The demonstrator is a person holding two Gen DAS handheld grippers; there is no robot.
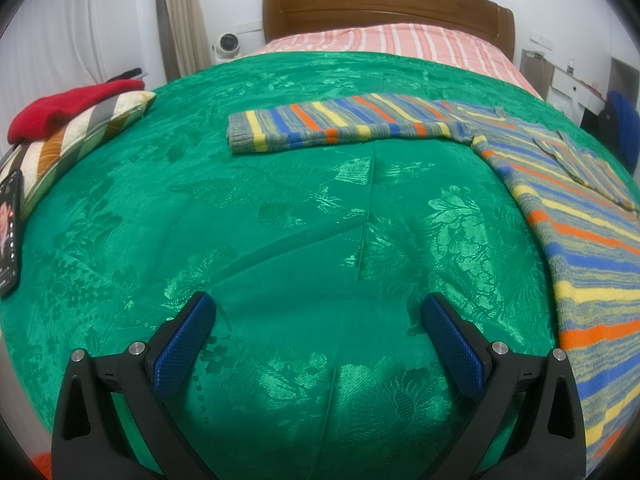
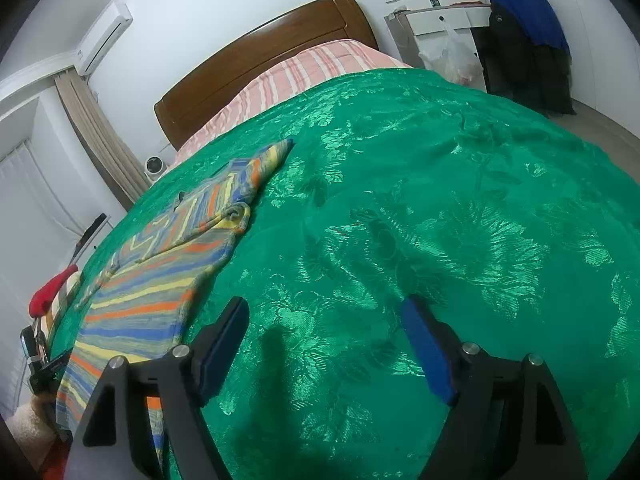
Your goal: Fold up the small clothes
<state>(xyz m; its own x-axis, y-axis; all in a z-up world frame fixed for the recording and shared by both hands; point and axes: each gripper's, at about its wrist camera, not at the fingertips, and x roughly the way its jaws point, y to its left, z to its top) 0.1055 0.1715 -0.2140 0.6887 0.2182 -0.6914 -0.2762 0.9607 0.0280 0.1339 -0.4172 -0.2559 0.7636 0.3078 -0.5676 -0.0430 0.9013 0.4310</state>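
A striped knit sweater in grey, blue, yellow and orange lies flat on the green bedspread. One sleeve stretches out to the left in the left wrist view. My left gripper is open and empty, hovering over bare bedspread left of the sweater's body. In the right wrist view the sweater lies at the left, with the other sleeve folded in over the body. My right gripper is open and empty over the bedspread, just right of the sweater's hem.
A striped pillow with a red garment on it and a phone sit at the bed's left edge. A wooden headboard and pink striped bedding lie beyond. A desk with a dark chair stands at the right.
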